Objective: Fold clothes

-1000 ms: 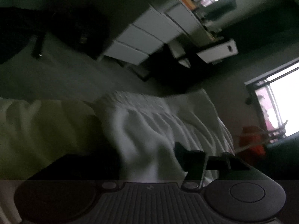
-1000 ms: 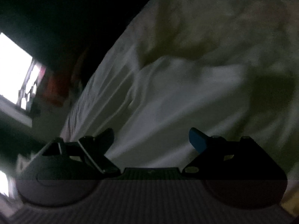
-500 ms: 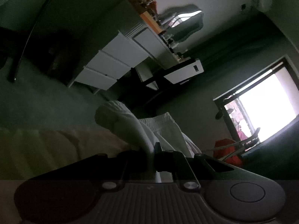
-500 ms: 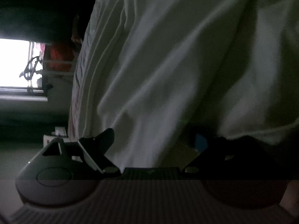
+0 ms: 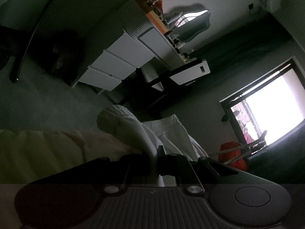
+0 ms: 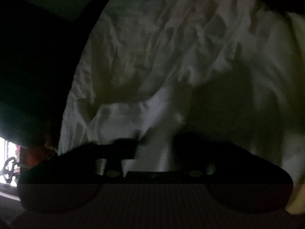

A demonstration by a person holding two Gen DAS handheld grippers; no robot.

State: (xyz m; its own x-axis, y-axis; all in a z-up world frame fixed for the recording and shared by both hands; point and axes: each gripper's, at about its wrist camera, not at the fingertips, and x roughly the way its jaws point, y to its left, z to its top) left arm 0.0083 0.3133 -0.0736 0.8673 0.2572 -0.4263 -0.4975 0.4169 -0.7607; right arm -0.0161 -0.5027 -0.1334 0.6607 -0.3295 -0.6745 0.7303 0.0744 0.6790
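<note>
A white garment with a ribbed elastic waistband (image 5: 162,123) lies on a pale bed cover (image 5: 47,148). In the left wrist view my left gripper (image 5: 155,157) is shut on a bunched fold of the white garment (image 5: 133,127), held a little above the bed. In the right wrist view, dim and blurred, my right gripper (image 6: 155,145) has its dark fingers closed in on white cloth (image 6: 152,152) of the same garment. Crumpled cloth (image 6: 171,57) fills the view beyond it.
A white chest of drawers (image 5: 118,63) and a cluttered desk (image 5: 171,36) stand beyond the bed. A bright window (image 5: 266,106) is at the right with an orange object (image 5: 232,154) below it. A dark bag (image 5: 61,57) sits on the floor.
Both grippers were open over the garment one second ago. Both have closed on the cloth. The left one has lifted its fold; the right view has swung across the cloth.
</note>
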